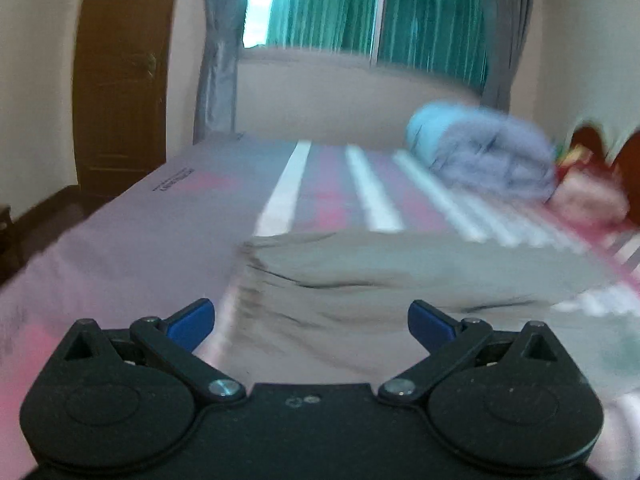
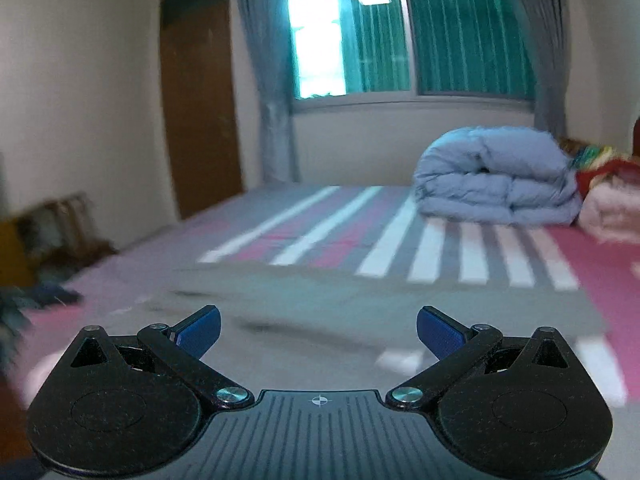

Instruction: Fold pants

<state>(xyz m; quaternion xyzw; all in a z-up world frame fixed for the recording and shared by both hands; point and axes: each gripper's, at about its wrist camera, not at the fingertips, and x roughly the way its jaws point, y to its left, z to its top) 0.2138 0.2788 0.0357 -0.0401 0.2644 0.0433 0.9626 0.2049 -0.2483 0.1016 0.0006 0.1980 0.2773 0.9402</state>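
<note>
Grey-beige pants (image 1: 400,276) lie flat on the striped bed sheet, folded over into a wide band with creases at the left end. They also show in the right wrist view (image 2: 360,300). My left gripper (image 1: 311,322) is open and empty, held just above the near edge of the pants. My right gripper (image 2: 318,330) is open and empty, above the near part of the pants. Both views are blurred.
The bed sheet (image 2: 440,236) has pink, grey and white stripes. A folded blue duvet (image 2: 496,176) and pink and red bedding (image 2: 612,208) lie at the far right. A wooden door (image 2: 200,100) and a curtained window (image 2: 412,36) stand beyond. Dark furniture (image 2: 48,232) is left of the bed.
</note>
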